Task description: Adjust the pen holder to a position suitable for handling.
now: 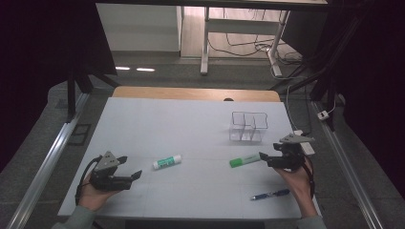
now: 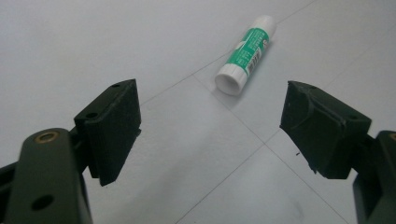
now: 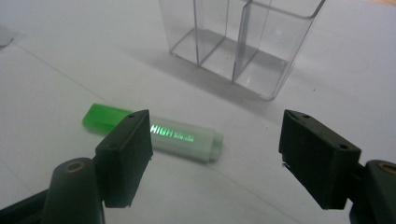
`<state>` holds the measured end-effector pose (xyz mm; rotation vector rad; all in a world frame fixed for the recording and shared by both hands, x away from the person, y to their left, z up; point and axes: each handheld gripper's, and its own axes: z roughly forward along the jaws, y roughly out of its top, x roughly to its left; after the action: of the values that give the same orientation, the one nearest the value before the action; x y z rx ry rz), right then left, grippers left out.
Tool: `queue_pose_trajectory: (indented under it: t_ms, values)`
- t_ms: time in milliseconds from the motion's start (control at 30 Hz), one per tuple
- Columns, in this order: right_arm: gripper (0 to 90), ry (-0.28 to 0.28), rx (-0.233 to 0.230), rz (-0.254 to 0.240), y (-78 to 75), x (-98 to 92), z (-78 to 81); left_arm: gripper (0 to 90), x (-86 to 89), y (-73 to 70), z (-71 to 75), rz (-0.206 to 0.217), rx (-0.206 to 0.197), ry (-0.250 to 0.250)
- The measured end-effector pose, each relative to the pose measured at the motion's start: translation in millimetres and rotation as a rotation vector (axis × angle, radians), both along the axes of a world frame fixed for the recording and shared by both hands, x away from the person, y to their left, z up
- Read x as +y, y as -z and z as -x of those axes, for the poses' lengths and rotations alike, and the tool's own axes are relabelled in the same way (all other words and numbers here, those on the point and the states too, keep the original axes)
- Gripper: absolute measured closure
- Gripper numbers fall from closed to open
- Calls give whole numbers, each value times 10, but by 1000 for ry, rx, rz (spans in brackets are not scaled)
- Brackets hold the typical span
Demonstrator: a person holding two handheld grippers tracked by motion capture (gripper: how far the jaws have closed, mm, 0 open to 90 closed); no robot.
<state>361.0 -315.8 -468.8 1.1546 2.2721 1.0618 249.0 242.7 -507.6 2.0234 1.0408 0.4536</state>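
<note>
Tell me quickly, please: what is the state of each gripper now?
Left gripper: open, holding nothing.
Right gripper: open, holding nothing.

We see a matt white sheet covering the bench (image 1: 191, 129), with a strip of bare, light wood (image 1: 191, 93) showing along its far edge, and on it a clear, glossy plastic organiser (image 3: 243, 42) whose smooth walls catch the light. The glue stick (image 2: 245, 53) looks like smooth plastic with a printed green label, and the highlighter (image 3: 154, 133) has a shiny green cap and a frosted, half-clear barrel. Both the left claw (image 2: 210, 135) and the right claw (image 3: 215, 158) carry matt black pads that look rubbery and slightly rough at the edges, mounted on dull, dark arms with small brassy rivets.
</note>
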Motion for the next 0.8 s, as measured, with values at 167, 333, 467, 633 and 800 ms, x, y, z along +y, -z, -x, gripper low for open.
queue_pose_trajectory:
  t_ms: [167, 333, 467, 633, 800]
  values:
    - [269, 8, 8, 4, -41, 41, -128, 199, -2, 3, 5, -6, 0, 1]
    - [288, 20, 11, 9, -33, 45, -180, 200, -1, 8, -3, -9, 2, 4]
    - [323, 43, 5, 7, -62, 20, -233, 199, -6, 14, -3, -13, 1, 4]
    - [361, 51, 3, 15, -85, 17, -303, 199, -11, 17, -5, -19, 1, 5]
    - [409, 63, 2, 25, -92, 7, -358, 199, -28, 18, -5, -31, 1, 9]
